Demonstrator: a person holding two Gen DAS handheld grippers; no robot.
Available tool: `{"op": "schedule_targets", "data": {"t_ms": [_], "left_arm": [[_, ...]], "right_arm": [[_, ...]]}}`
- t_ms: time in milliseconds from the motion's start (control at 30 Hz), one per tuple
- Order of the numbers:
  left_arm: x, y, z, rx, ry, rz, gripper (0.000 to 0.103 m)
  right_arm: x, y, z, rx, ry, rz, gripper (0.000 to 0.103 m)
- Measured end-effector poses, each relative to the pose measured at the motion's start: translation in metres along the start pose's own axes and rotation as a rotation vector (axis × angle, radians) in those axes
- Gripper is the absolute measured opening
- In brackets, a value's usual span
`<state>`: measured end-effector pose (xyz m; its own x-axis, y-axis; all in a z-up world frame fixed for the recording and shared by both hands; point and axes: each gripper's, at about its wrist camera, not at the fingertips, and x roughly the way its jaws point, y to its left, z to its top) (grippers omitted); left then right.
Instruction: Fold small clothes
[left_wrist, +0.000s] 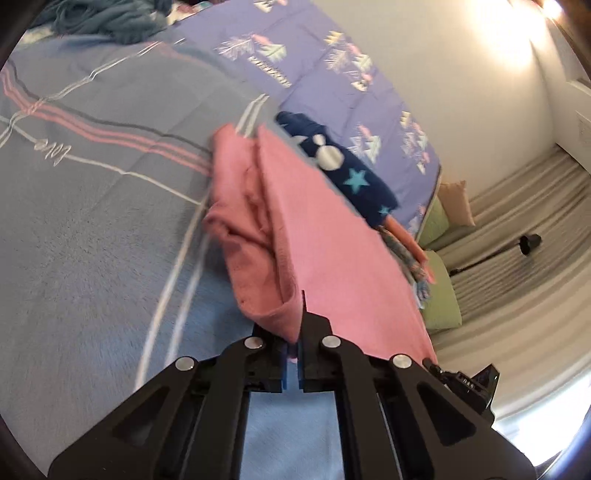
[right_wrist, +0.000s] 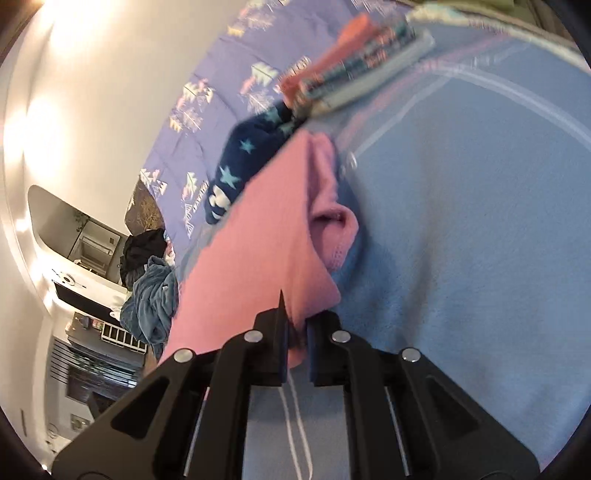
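Observation:
A pink garment (left_wrist: 325, 236) hangs stretched above the blue-grey bedspread (left_wrist: 92, 221). My left gripper (left_wrist: 293, 350) is shut on one corner of it. My right gripper (right_wrist: 297, 343) is shut on another corner of the same pink garment (right_wrist: 258, 240). Part of it sags in a bunched fold (left_wrist: 240, 221) toward the bed. A folded navy garment with stars (left_wrist: 347, 166) lies just behind it, and also shows in the right wrist view (right_wrist: 240, 166).
A stack of folded clothes (right_wrist: 351, 62) lies on the bed beyond the navy piece. A purple patterned quilt (left_wrist: 314, 66) covers the far side. A teal blanket heap (left_wrist: 110, 18) sits at the bed's corner. Green cushions (left_wrist: 439, 291) and a striped floor lie beside the bed.

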<state>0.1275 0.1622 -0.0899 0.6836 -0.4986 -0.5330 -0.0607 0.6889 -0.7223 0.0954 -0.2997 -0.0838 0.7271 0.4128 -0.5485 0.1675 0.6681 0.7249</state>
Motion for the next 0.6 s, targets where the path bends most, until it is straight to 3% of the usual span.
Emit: {"op": "schedule_targets", "data": {"t_ms": [167, 300, 467, 500, 533, 600], "left_arm": [[-0.024, -0.034, -0.036, 0.097, 0.036, -0.053, 0.003], [-0.035, -0.041, -0.093, 0.132, 0.149, -0.072, 0.003], [-0.035, -0.034, -0.139, 0.192, 0.22, 0.04, 0.003], [-0.037, -0.032, -0.141, 0.199, 0.216, 0.064, 0.008], [-0.041, -0.031, -0.138, 0.203, 0.207, 0.095, 0.012], [-0.056, -0.036, -0.129, 0.218, 0.127, 0.192, 0.032]], "right_arm": [[-0.048, -0.009, 0.002, -0.075, -0.021, -0.058, 0.007], [-0.089, -0.048, -0.016, -0.056, 0.015, -0.105, 0.007], [-0.094, -0.083, -0.046, -0.045, 0.108, -0.166, 0.01], [-0.095, -0.088, -0.047, -0.047, 0.108, -0.151, 0.01], [-0.097, -0.089, -0.046, -0.047, 0.11, -0.14, 0.018], [-0.104, -0.089, -0.042, -0.057, 0.095, -0.133, 0.03]]}}
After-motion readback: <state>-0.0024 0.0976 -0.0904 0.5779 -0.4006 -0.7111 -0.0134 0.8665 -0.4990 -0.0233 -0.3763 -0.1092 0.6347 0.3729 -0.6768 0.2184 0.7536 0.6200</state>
